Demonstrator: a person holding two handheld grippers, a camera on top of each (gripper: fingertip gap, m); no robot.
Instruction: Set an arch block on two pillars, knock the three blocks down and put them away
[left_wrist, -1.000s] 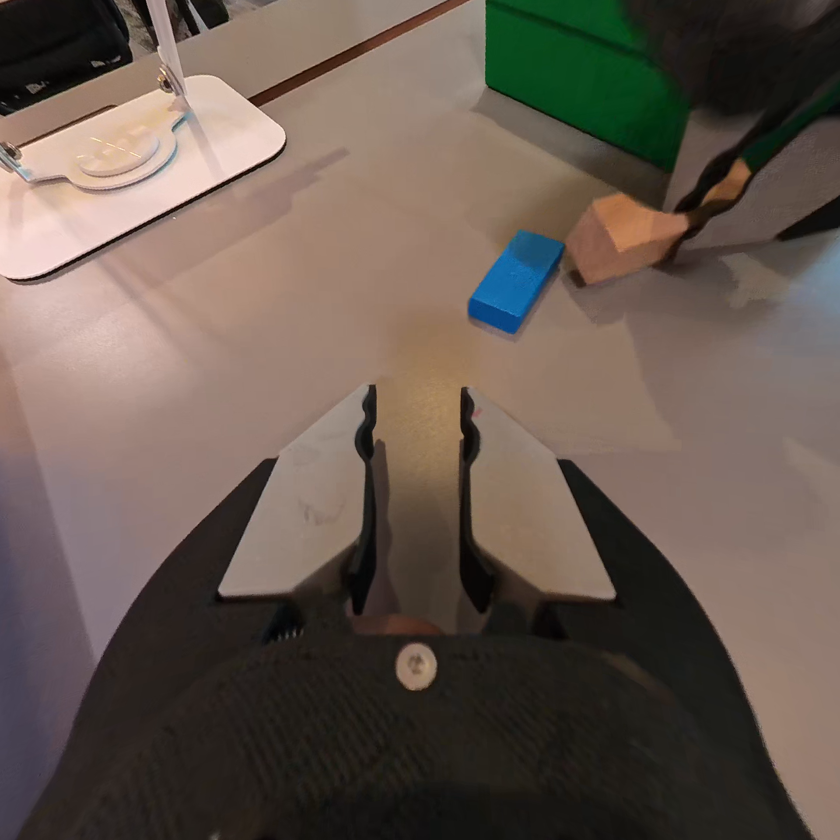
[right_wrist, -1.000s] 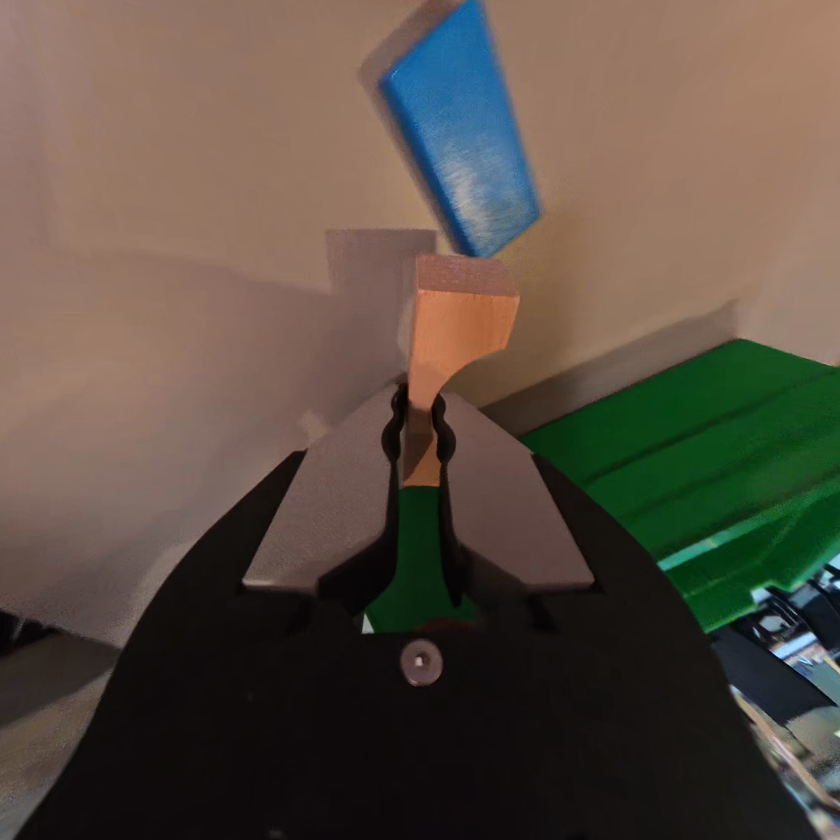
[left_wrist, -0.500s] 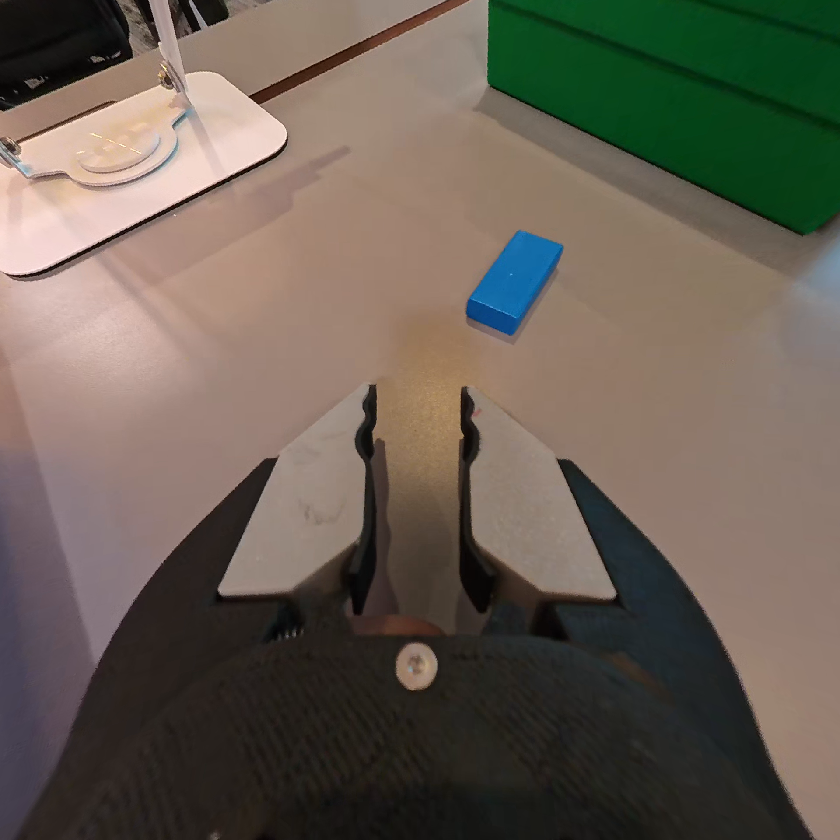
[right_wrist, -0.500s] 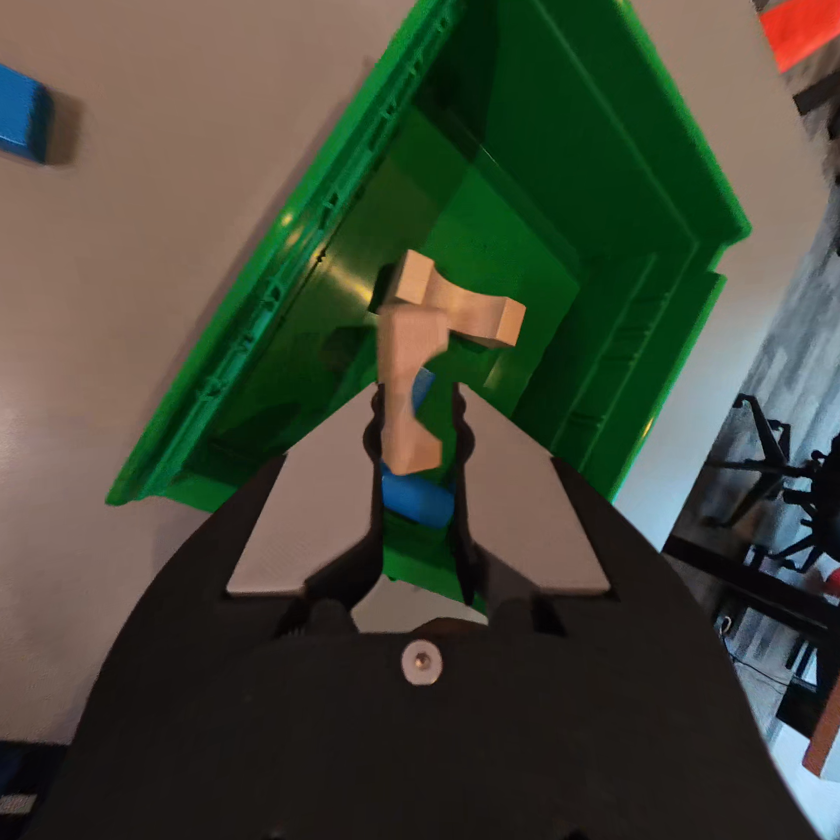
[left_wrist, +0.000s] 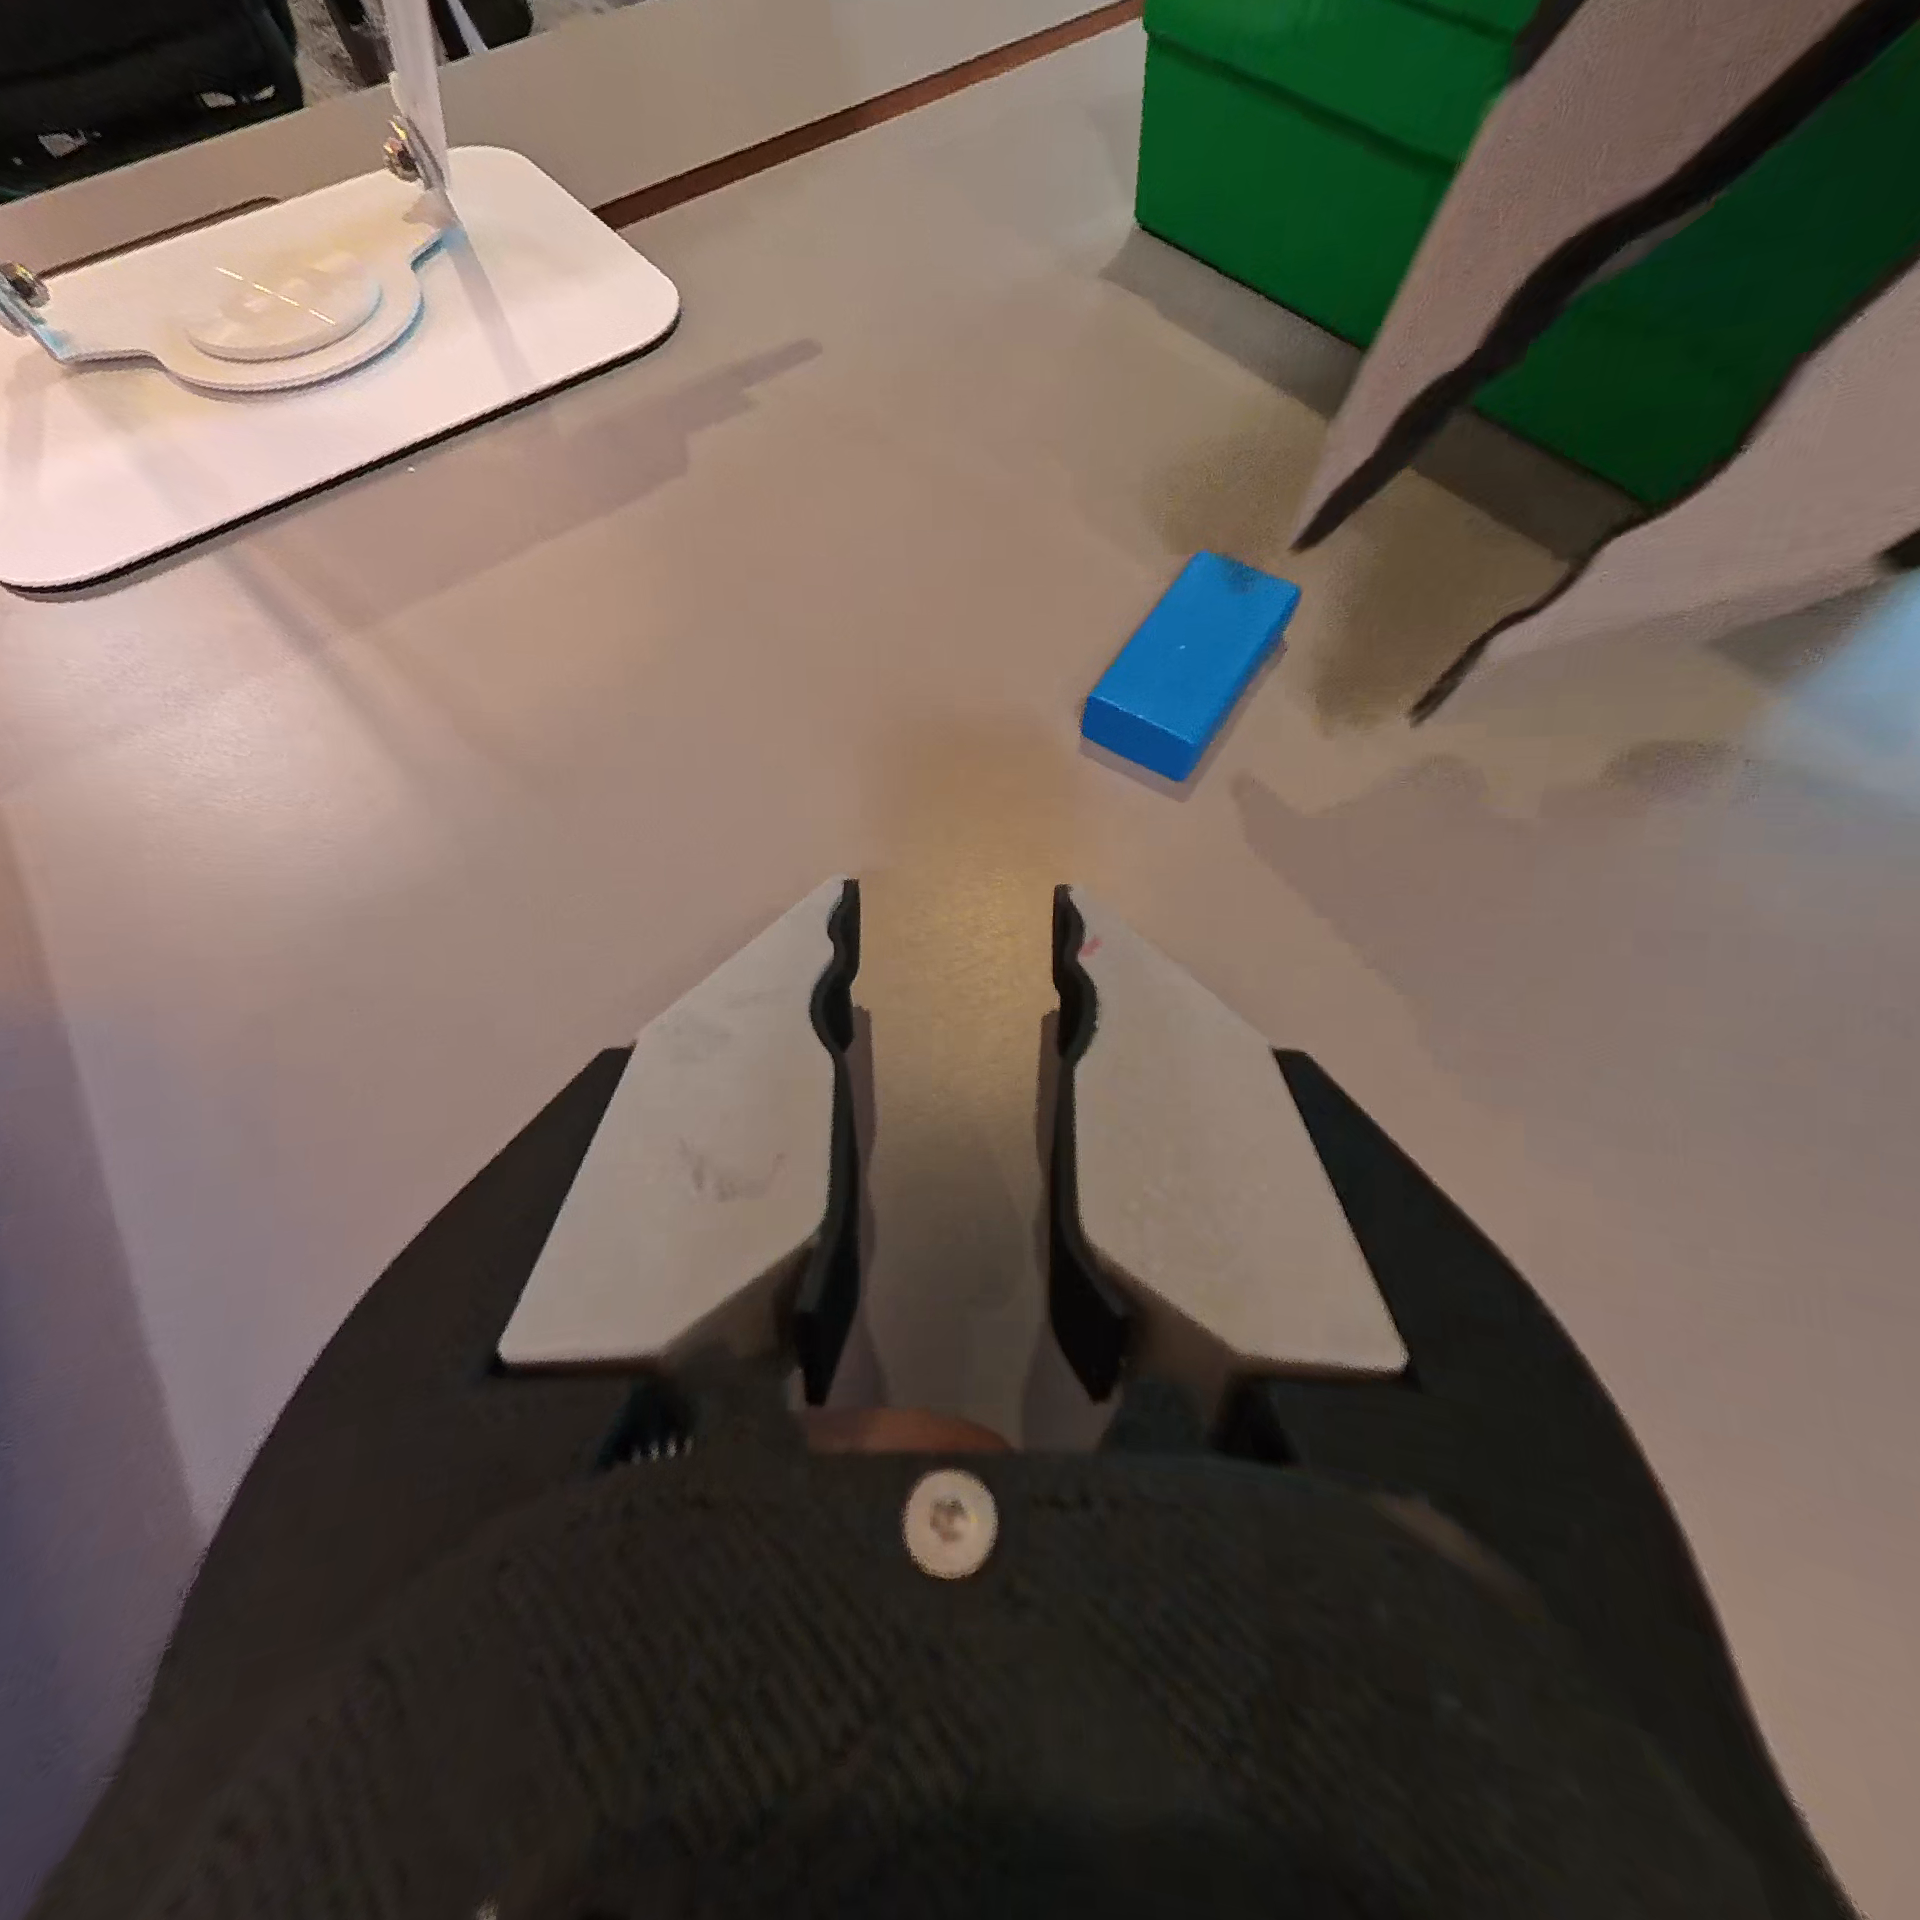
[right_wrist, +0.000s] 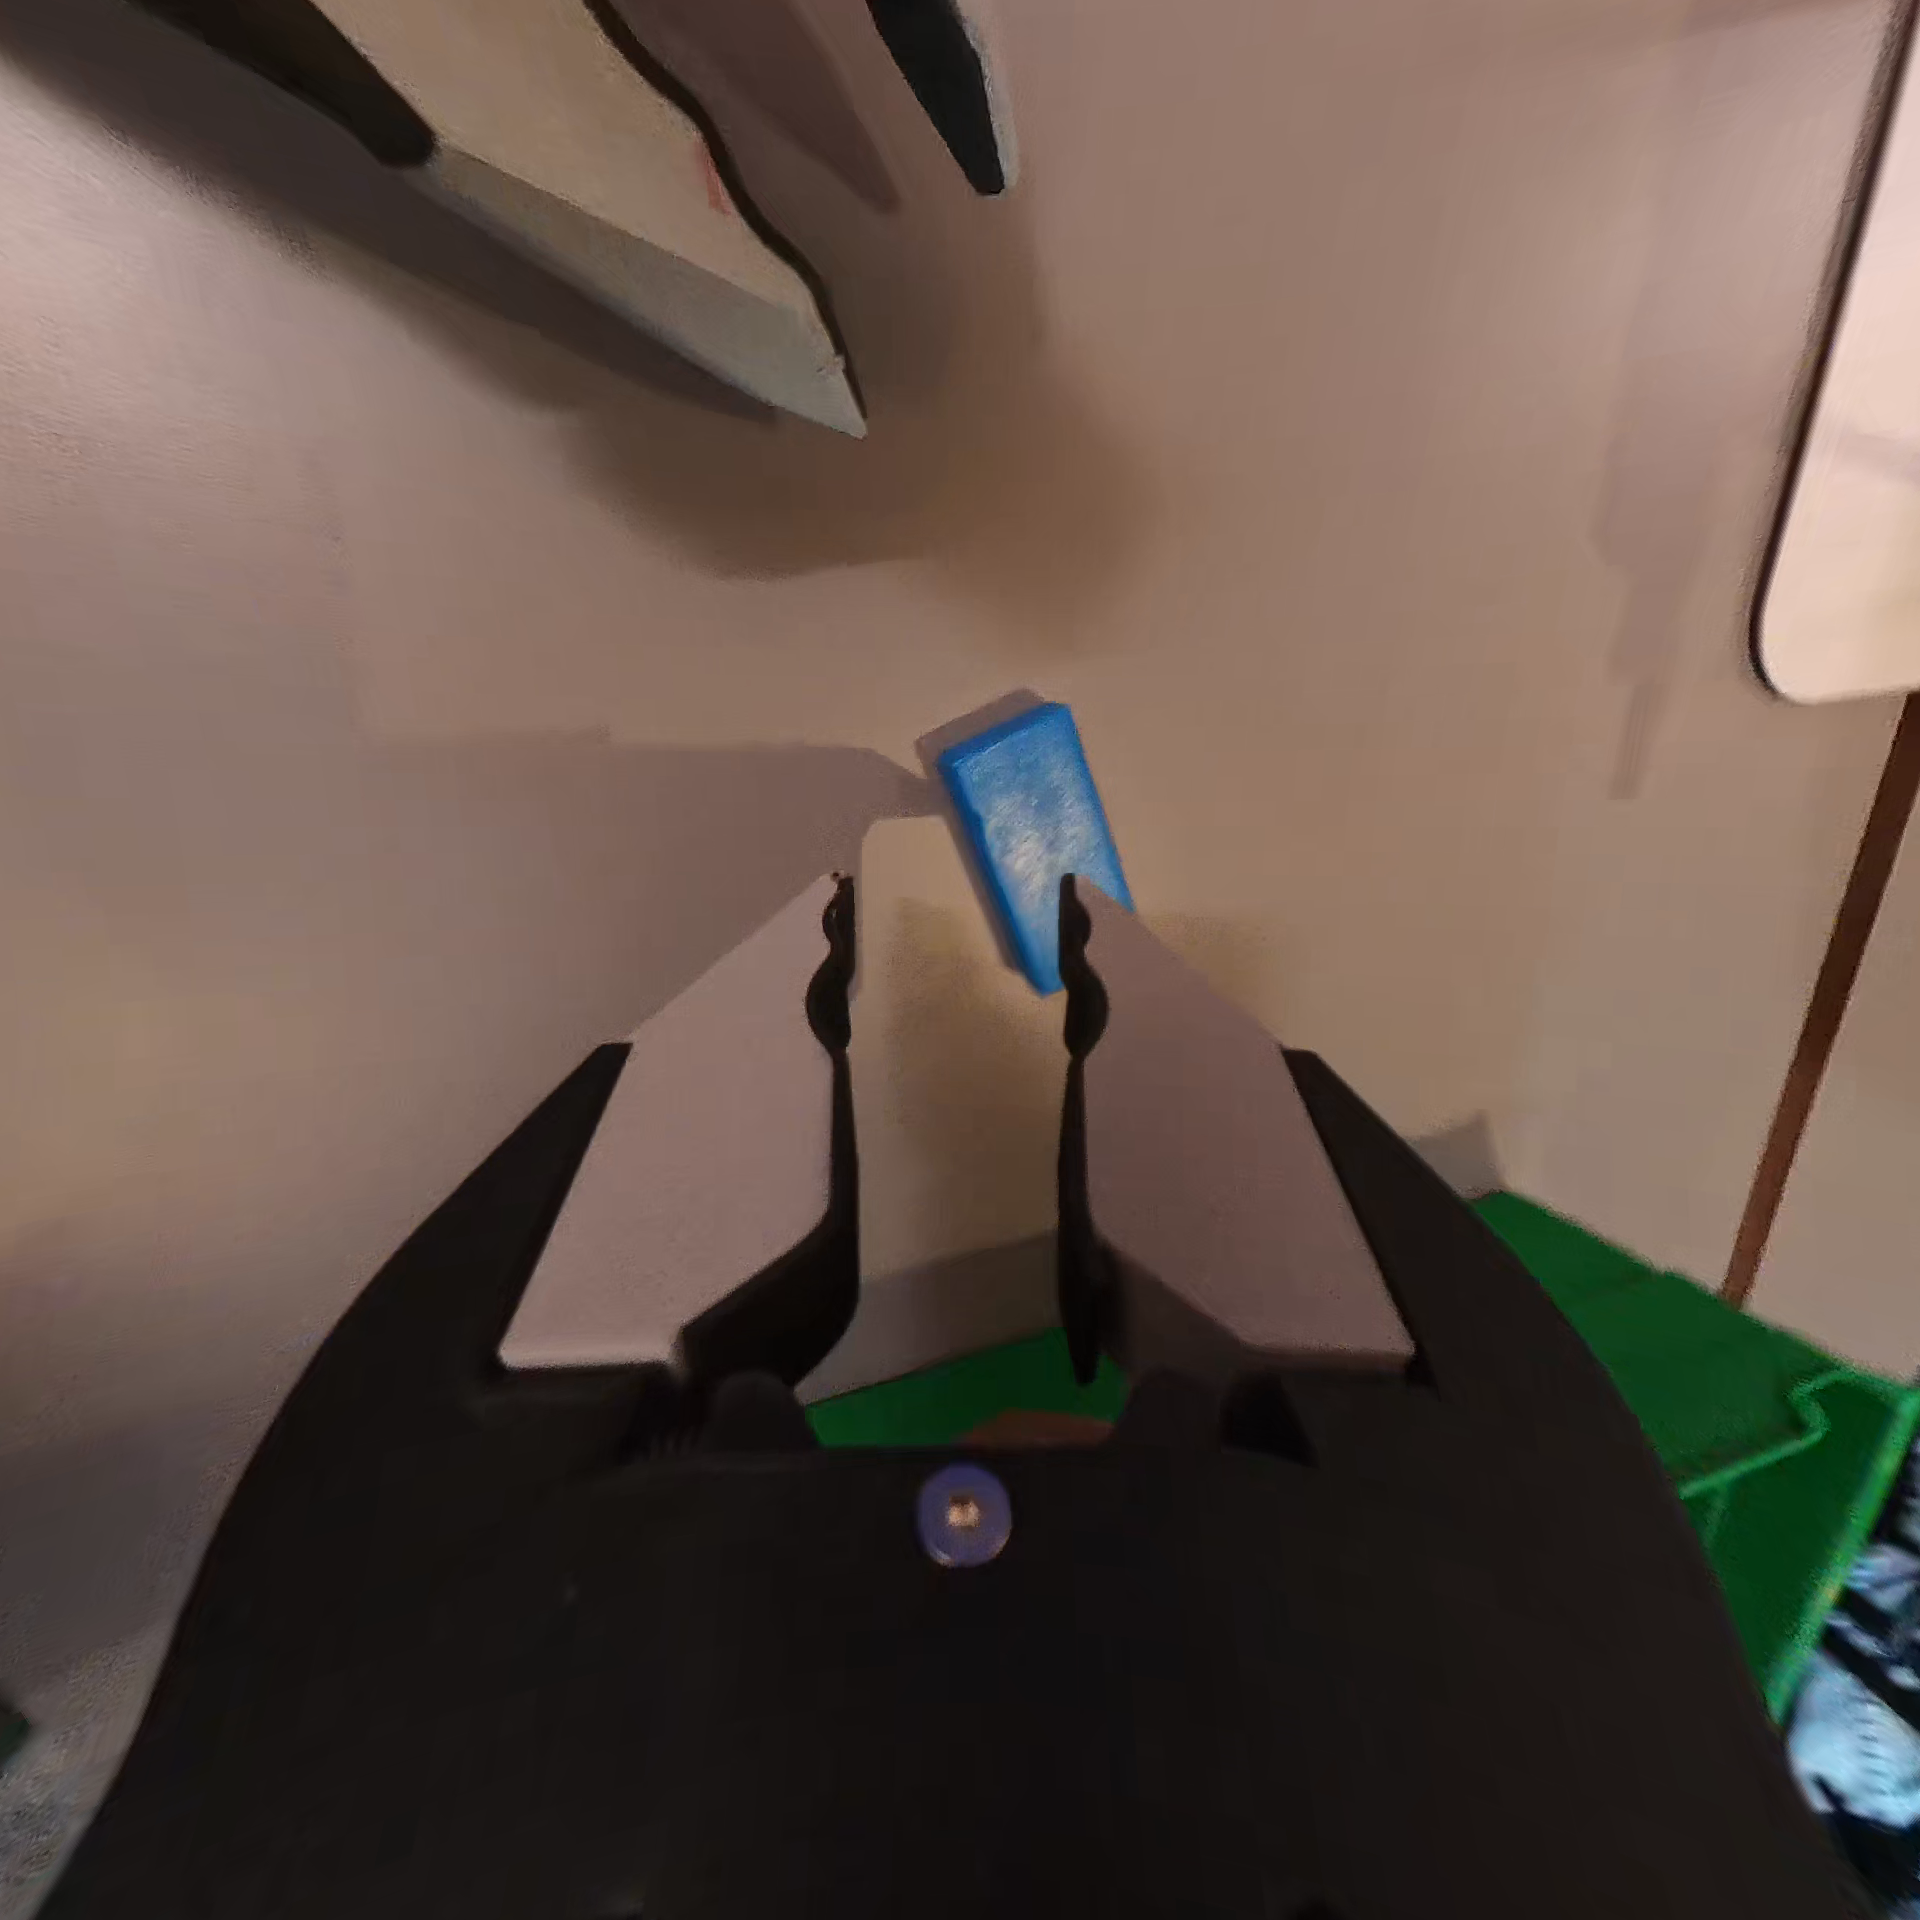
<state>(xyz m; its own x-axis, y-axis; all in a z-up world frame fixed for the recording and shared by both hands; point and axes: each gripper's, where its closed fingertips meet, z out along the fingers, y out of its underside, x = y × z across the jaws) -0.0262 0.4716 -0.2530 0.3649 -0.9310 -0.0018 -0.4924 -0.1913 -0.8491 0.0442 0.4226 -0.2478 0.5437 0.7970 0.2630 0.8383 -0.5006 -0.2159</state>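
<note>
The green bin runs off the top and right edges, its inside unseen. The right gripper is smeared with blur, and its finger hides a corner of the blue block.

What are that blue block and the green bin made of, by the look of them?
Blue block: probably painted wood; matte, opaque colour, crisp square edges, paler scuffing on its top face in the right wrist view. Green bin: looks like moulded plastic; uniform colour, smooth walls, a stepped rim.

No legible text (anywhere), no labels
</note>
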